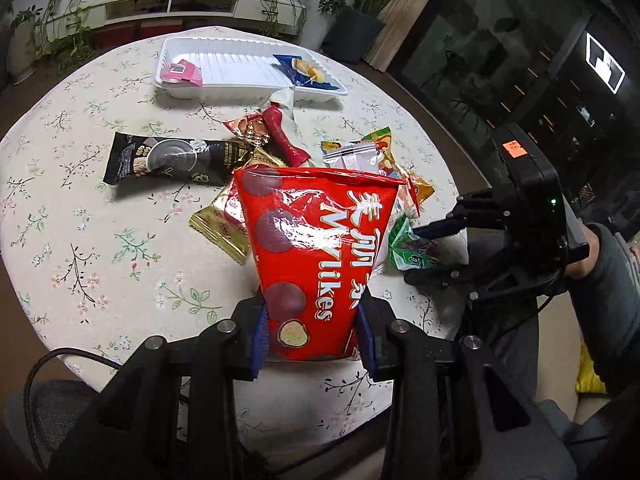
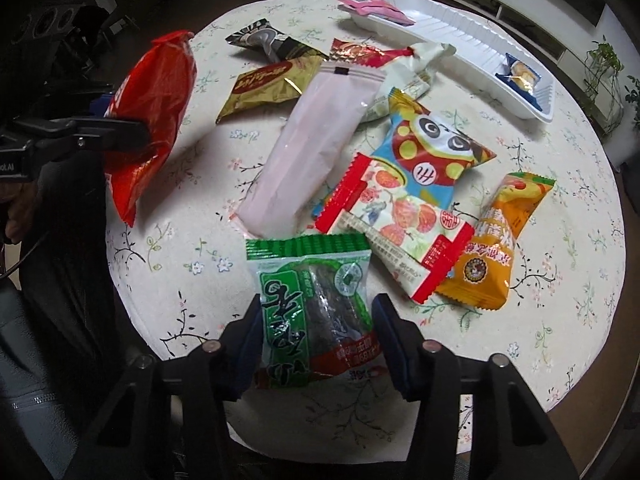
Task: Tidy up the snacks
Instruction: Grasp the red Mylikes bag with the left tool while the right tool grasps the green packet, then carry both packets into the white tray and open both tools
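Left gripper [image 1: 314, 338]: clamped on the red Mylikes bag [image 1: 316, 256], lifted above the table's [image 1: 80, 240] 6 o'clock edge.
Right gripper [image 2: 316, 340]: pinching the green packet [image 2: 312, 312].
White tray [image 1: 240, 68]: 12 o'clock.

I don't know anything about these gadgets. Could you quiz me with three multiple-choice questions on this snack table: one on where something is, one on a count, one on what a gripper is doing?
1. Where does the pink packet lie?
A. in the white tray
B. beside the black packet
C. on the floor

2. How many snacks lie in the tray?
A. none
B. two
C. five

3. What is the left gripper doing?
A. hanging open
B. pressing on the tray
C. gripping the red bag

Answers: 1 A, the packet sits at one end of the tray. 2 B, only the pink packet and the blue packet are inside. 3 C, its fingers close on the bag's lower end, lifted above the table.
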A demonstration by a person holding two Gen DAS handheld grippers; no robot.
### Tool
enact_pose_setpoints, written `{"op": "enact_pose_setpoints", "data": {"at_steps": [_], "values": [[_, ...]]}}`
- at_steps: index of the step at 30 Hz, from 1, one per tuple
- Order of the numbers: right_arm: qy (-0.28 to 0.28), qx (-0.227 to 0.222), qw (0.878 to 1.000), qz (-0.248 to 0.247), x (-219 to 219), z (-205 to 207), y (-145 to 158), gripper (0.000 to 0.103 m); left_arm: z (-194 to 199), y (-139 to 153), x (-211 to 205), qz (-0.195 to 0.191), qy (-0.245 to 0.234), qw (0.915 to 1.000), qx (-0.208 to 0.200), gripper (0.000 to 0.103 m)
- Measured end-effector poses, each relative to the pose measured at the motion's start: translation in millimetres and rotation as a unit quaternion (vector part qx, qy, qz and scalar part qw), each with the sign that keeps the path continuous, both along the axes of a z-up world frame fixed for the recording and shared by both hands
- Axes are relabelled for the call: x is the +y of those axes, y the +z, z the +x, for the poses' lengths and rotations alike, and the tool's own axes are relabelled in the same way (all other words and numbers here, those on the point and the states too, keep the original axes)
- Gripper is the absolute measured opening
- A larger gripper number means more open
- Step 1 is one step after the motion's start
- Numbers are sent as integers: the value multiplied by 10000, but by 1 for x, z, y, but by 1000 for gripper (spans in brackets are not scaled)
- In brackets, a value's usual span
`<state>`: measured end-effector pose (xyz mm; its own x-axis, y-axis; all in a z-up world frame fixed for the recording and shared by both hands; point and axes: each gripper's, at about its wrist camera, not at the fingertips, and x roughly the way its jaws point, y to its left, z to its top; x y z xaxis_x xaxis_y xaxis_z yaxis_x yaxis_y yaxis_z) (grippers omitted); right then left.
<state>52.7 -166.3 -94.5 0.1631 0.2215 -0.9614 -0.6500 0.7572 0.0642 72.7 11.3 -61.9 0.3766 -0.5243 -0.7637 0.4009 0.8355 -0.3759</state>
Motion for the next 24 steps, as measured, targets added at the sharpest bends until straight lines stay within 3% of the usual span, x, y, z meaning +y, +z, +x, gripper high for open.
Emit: {"op": "enact_pose_setpoints", "data": {"at_steps": [5,12,17,24], "values": [[-150,19,9998,99,-2,2,3,31,0,-1,1,-16,14,10000,18,33],[-370,-65,9988,320,-8,-9,10,27,0,-1,2,-37,20,10000,25,33],[-533,-94,9950,845,-18,-19,32,27,1,-2,2,-49,17,10000,40,33],[-847,41,9855,1467,-33,-19,35,27,3,-2,0,-94,11,9999,55,33]]}}
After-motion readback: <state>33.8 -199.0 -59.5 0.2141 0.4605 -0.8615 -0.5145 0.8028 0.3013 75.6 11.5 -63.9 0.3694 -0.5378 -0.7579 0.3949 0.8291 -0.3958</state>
